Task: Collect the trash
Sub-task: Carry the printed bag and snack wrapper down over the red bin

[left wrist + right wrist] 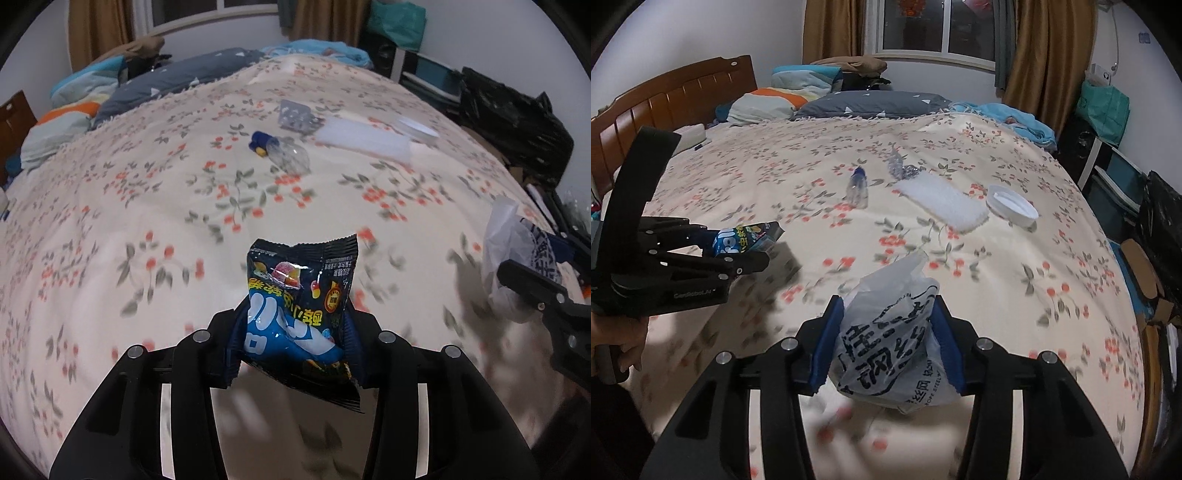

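My left gripper [295, 325] is shut on a dark blue snack packet [301, 314] and holds it above the floral bedspread [147, 206]. The packet also shows in the right wrist view [744, 236], left of centre. My right gripper [886, 332] is shut on a white plastic bag [890, 339] with dark printed characters. The bag also shows at the right edge of the left wrist view [517, 258]. Farther off on the bed lie a small clear bottle [857, 188] with a blue cap, a silver blister pack [898, 164], a white foam pad [943, 205] and a white lid [1012, 208].
Pillows and folded bedding [820, 99] lie at the head of the bed by the wooden headboard [665, 103]. A black plastic bag [513, 122] and cardboard boxes [1145, 291] stand off the bed's right side. A window with curtains [1049, 48] is behind.
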Action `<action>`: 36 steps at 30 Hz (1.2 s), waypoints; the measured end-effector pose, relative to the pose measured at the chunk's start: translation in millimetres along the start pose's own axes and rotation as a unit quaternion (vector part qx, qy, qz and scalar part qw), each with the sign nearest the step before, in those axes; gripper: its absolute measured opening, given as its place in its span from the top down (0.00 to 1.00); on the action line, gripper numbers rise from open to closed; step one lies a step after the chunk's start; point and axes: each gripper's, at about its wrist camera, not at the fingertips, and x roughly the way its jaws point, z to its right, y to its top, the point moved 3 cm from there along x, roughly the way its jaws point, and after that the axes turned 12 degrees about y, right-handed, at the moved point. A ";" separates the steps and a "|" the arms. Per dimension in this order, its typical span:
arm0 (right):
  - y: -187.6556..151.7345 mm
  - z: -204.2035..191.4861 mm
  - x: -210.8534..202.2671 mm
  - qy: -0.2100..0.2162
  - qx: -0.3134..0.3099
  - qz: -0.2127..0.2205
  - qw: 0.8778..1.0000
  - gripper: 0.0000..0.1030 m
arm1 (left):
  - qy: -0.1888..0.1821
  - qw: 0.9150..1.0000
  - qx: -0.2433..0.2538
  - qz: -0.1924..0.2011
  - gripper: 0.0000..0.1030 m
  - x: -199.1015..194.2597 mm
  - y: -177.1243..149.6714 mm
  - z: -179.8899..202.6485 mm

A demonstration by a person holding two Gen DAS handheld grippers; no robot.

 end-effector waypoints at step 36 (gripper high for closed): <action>-175.8 -133.8 -132.2 0.067 0.006 -0.056 0.996 0.54 | -0.063 0.995 0.038 -0.060 0.57 -168.0 -219.3 41.9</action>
